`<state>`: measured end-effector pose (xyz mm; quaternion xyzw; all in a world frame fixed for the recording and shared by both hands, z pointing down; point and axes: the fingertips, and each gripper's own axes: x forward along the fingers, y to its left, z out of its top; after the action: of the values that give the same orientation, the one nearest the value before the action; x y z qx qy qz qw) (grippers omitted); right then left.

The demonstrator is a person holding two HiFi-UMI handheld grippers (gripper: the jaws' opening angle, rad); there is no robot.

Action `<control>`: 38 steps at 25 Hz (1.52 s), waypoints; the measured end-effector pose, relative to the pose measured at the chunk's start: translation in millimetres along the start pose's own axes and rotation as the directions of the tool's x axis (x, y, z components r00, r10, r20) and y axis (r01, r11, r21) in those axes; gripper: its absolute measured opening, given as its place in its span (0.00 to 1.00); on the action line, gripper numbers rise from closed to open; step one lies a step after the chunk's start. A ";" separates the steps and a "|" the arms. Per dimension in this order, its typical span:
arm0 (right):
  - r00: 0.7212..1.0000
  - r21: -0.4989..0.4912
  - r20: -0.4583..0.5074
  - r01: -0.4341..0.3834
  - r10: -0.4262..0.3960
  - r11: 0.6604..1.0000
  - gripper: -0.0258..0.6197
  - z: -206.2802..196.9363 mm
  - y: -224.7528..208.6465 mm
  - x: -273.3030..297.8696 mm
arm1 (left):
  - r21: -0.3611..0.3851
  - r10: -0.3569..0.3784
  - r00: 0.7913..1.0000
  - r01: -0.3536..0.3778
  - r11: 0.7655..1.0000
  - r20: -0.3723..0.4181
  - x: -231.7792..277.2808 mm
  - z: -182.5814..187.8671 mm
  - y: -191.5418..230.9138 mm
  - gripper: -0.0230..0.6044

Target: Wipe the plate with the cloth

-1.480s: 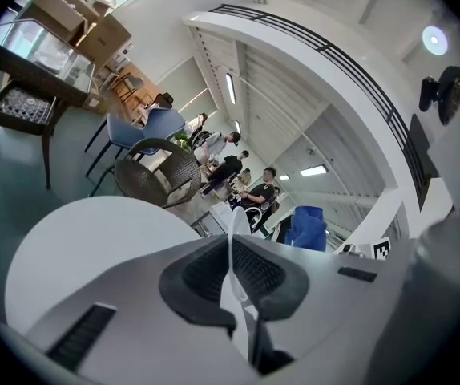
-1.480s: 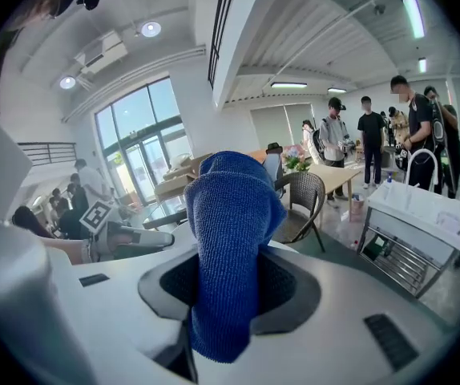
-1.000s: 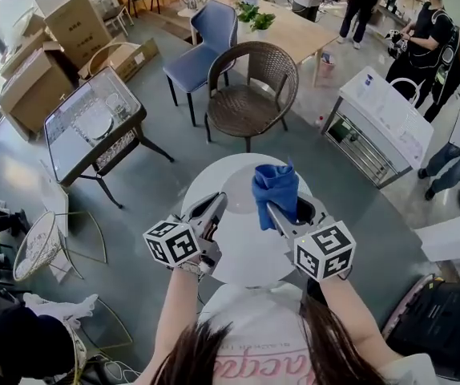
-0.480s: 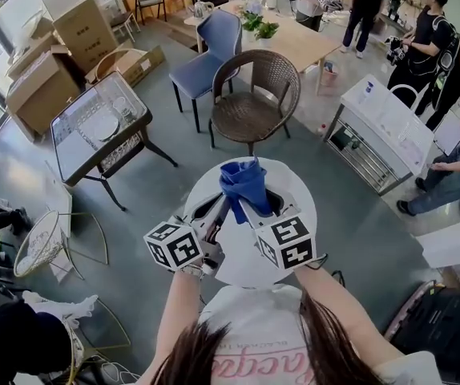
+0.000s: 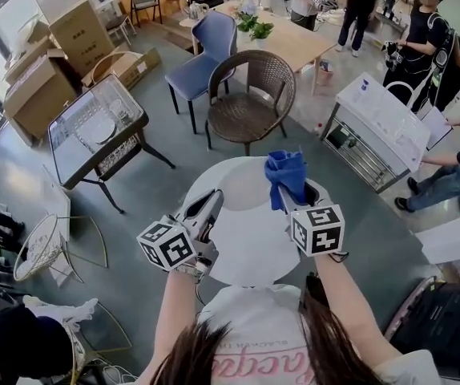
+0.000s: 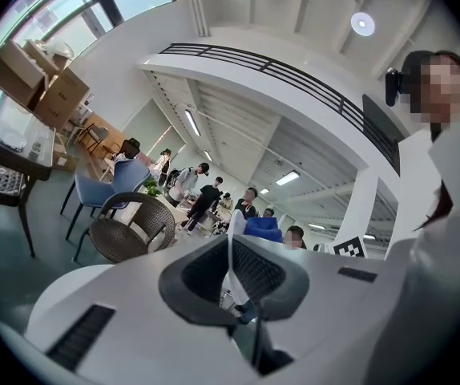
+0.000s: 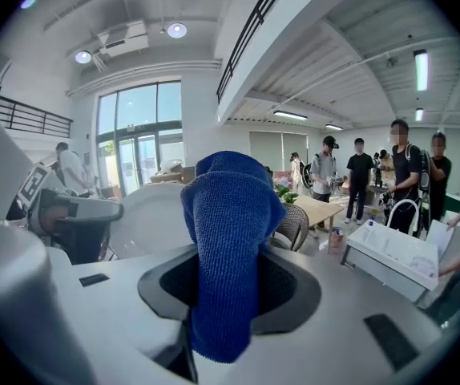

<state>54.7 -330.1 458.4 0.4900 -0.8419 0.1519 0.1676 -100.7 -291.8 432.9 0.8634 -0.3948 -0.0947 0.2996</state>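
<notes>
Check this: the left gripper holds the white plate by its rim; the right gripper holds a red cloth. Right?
The cloth is blue, not red: the right gripper view shows it. The left gripper holds the white plate by its rim.

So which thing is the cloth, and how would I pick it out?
Find the big white plate held up in front of the person, in the middle of the head view. By its right edge, the right tongs clamp a bunched cloth. Its neighbours are white and grey; it alone is deep blue and fuzzy.
</notes>
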 end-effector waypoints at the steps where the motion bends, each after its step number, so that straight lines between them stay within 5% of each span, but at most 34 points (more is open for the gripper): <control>1: 1.000 0.013 -0.001 0.008 -0.008 1.000 0.28 -0.5 -5.7 -2.3 | 0.029 -0.001 1.000 0.001 1.000 -0.004 0.8 1.1 -1.6 0.07; 5: 0.997 0.083 0.069 -0.035 0.029 0.996 0.28 12.5 -18.0 -19.5 | 0.247 0.008 1.000 -0.001 0.969 -0.024 7.3 5.5 -13.8 0.07; 8: 0.986 0.094 0.143 -0.096 0.082 0.991 0.28 32.8 -24.6 -37.2 | 0.512 0.026 1.000 -0.015 0.859 -0.014 13.0 12.3 -28.3 0.07; 10: 0.973 0.070 0.180 -0.156 0.142 0.985 0.28 48.1 -24.6 -49.3 | 0.690 0.007 1.000 -0.018 0.724 0.018 15.7 19.6 -41.4 0.07; 12: 0.955 0.066 0.212 -0.228 0.210 0.971 0.28 63.0 -22.4 -60.1 | 0.835 -0.008 1.000 -0.009 0.550 0.016 15.1 23.5 -53.5 0.07; 13: 0.944 0.071 0.226 -0.263 0.241 0.962 0.28 70.0 -21.1 -64.6 | 0.879 -0.008 1.000 -0.006 0.476 0.011 14.0 23.7 -57.6 0.07; 16: 0.918 0.060 0.258 -0.326 0.301 0.943 0.28 88.7 -16.7 -74.4 | 0.953 -0.026 0.999 -0.020 0.304 0.029 12.1 21.5 -66.3 0.07; 17: 0.913 0.042 0.257 -0.337 0.316 0.941 0.28 93.6 -14.1 -76.3 | 0.974 -0.032 0.999 -0.022 0.227 0.030 11.5 19.9 -69.1 0.07; 19: 0.906 -0.021 0.235 -0.359 0.353 0.933 0.28 102.0 -4.4 -78.1 | 0.997 -0.047 0.999 -0.023 0.073 0.027 9.4 16.6 -75.2 0.07; 22: 0.890 -0.160 0.166 -0.400 0.424 0.903 0.28 112.6 20.0 -74.7 | 0.995 -0.067 0.998 -0.021 -0.098 0.014 8.7 12.6 -80.3 0.07; 28: 0.856 -0.324 -0.011 -0.493 0.517 0.808 0.28 116.1 61.1 -54.2 | 0.944 -0.087 0.995 0.009 -0.330 -0.039 15.4 10.4 -87.0 0.07; 34: 0.769 -0.394 -0.218 -0.633 0.601 0.667 0.28 107.2 96.5 -50.4 | 0.804 -0.104 0.988 0.028 -0.594 -0.111 17.2 -3.3 -103.7 0.07; 36: 0.752 -0.398 -0.302 -0.657 0.585 0.640 0.28 93.9 102.4 -44.6 | 0.753 -0.110 0.986 0.025 -0.657 -0.128 14.4 -8.9 -107.9 0.07; 38: 0.737 -0.398 -0.349 -0.676 0.579 0.620 0.28 83.3 107.1 -40.4 | 0.723 -0.105 0.983 0.036 -0.690 -0.150 8.9 -14.7 -106.3 0.07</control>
<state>-31.6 -283.1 356.4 0.0861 -0.9490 0.0228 0.3024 -22.5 -237.7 382.4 0.6472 -0.1699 0.2809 -0.6881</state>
